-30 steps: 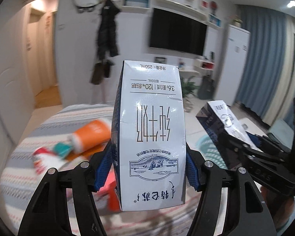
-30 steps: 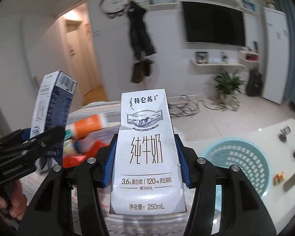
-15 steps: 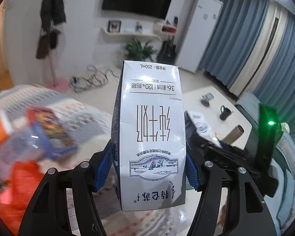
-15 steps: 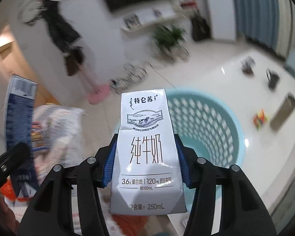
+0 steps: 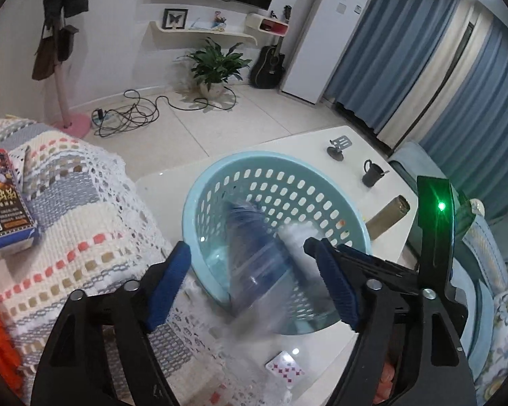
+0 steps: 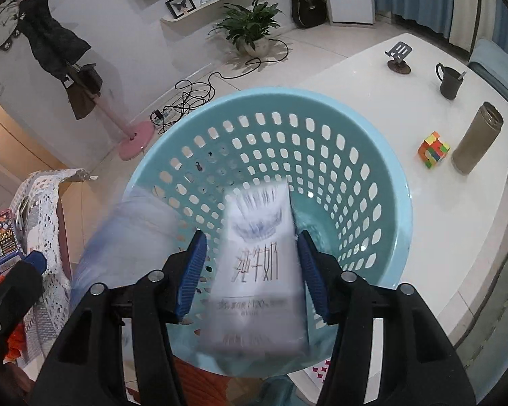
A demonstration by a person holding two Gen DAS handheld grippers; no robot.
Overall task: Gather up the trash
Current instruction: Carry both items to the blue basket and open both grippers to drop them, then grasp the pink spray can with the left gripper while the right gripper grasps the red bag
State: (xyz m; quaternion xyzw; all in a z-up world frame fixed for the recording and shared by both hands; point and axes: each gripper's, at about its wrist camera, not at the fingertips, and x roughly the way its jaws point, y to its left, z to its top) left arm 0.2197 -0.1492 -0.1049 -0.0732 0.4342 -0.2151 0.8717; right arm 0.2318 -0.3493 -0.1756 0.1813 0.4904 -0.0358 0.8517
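Observation:
A light blue perforated basket (image 5: 274,182) (image 6: 372,155) stands on a white table. My left gripper (image 5: 254,284) is open above its near rim; a blurred white and blue milk carton (image 5: 254,253) is loose between the jaws, falling into the basket. My right gripper (image 6: 250,270) is open over the basket; a second white milk carton (image 6: 257,264), blurred, drops between its spread blue pads (image 6: 191,270). The left carton shows as a blue-white smear (image 6: 118,237) in the right wrist view.
On the white table (image 6: 372,77) are a dark mug (image 6: 450,81), a bronze flask (image 6: 477,138), a puzzle cube (image 6: 433,149), a phone stand (image 6: 399,57) and playing cards (image 5: 284,368). A crocheted cloth (image 5: 78,223) with a printed box (image 5: 3,196) lies left.
Both grippers moved over the basket, tilted down and opened. Both milk cartons left the jaws and are falling into the basket.

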